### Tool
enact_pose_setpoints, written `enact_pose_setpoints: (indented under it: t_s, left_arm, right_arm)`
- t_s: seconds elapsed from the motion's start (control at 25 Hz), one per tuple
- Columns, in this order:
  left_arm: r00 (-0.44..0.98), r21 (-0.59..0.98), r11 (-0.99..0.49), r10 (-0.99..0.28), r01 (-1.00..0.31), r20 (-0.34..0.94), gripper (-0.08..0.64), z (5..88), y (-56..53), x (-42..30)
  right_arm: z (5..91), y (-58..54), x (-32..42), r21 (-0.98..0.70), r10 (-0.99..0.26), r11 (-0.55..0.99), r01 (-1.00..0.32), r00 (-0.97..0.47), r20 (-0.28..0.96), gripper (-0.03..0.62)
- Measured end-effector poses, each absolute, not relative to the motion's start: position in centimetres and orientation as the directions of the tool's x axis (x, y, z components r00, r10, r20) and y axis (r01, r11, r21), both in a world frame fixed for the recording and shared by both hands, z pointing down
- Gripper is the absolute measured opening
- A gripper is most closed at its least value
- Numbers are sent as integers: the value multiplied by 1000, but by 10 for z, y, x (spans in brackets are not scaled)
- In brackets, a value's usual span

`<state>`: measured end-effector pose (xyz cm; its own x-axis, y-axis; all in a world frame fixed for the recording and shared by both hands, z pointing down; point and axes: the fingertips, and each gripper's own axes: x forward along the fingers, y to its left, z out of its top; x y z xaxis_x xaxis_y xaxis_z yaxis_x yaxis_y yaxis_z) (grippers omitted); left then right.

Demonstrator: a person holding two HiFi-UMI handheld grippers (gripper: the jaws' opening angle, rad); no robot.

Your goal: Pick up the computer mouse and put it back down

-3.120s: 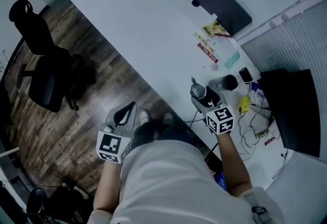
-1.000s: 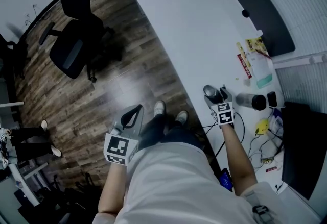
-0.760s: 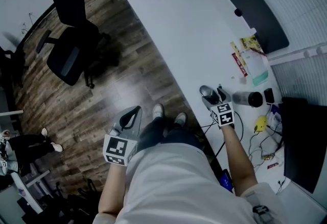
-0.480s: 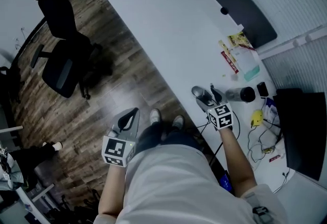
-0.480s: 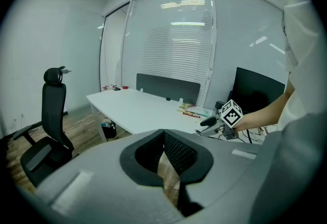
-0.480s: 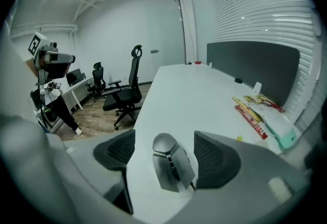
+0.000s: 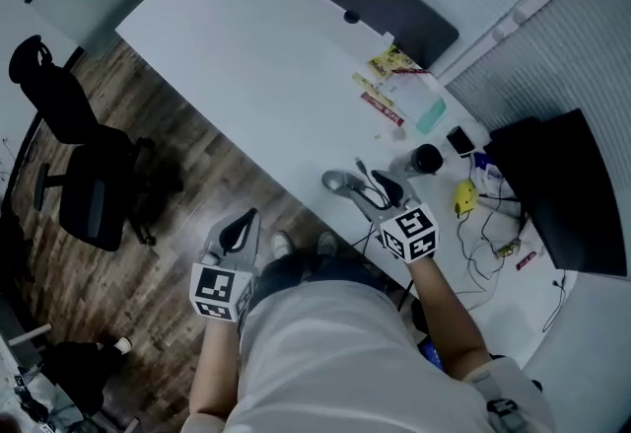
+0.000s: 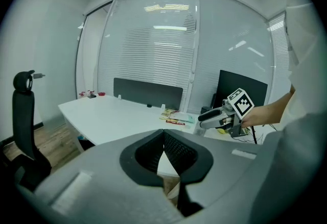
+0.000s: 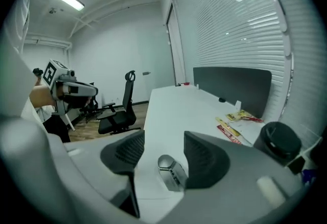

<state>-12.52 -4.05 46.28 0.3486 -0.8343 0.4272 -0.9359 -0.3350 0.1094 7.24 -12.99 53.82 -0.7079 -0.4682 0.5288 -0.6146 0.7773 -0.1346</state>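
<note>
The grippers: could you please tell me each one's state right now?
Left gripper: shut, empty.
Right gripper: open, jaws have just been closing; computer mouse shows between them, not gripped.

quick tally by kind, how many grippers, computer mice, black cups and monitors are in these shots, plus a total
grippers: 2 (left gripper, right gripper)
computer mouse: 1
black cup: 1
monitor: 1
total: 5
</note>
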Motion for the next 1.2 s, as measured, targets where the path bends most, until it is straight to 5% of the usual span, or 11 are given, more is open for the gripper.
enact_pose_setpoints:
  t_s: [0.52,1.2]
  left_arm:
    - [567,121,-564,-746,-817,350,9,444,-91,-49]
    - [712,119,-716,-633,-687,303,9,428,-106,10]
  right_arm:
    - [449,-102,133,-94,-654,668,-738,-643,400,99]
    - [399,-60,203,-78,-812,499,-863,-496,308,60]
